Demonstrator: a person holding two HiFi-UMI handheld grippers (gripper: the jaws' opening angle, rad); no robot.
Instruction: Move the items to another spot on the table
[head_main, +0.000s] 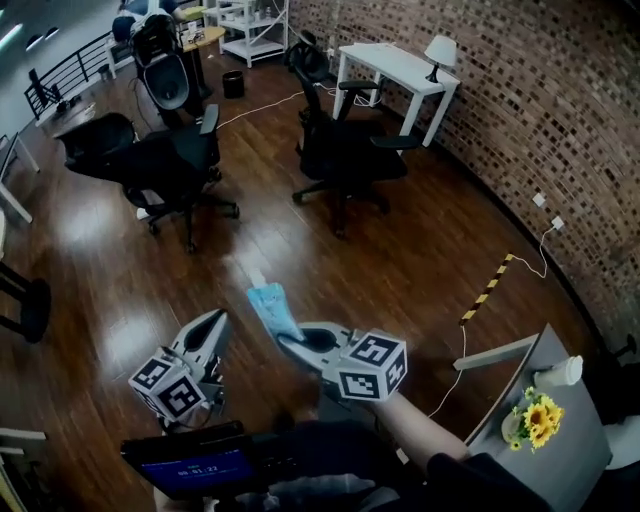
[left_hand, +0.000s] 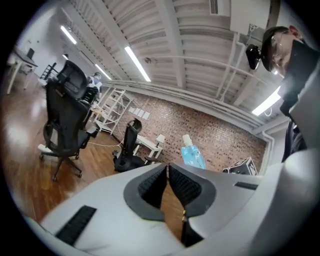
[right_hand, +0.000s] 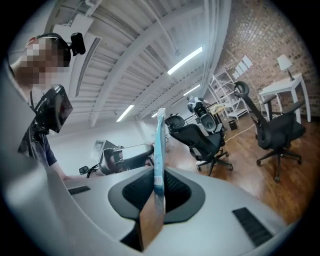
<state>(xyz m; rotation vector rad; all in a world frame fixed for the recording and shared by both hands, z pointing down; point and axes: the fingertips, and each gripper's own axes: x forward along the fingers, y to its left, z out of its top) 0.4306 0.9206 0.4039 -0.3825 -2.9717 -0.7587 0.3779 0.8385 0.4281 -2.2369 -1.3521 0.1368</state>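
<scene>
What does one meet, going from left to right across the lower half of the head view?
left gripper → blue pouch → right gripper → yellow flowers

Left hand-held gripper jaws together (empty), right hand-held gripper clamping pouch

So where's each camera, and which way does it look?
Head view: on the person's head, looking down at the floor; left gripper, right gripper and forearm show.
Left gripper view: on that gripper, facing the brick wall along shut, empty jaws; person's torso at right.
Right gripper view: on that gripper, facing office chairs along jaws clamping the blue pouch; sleeve at left.
Shared: all show the pouch.
</scene>
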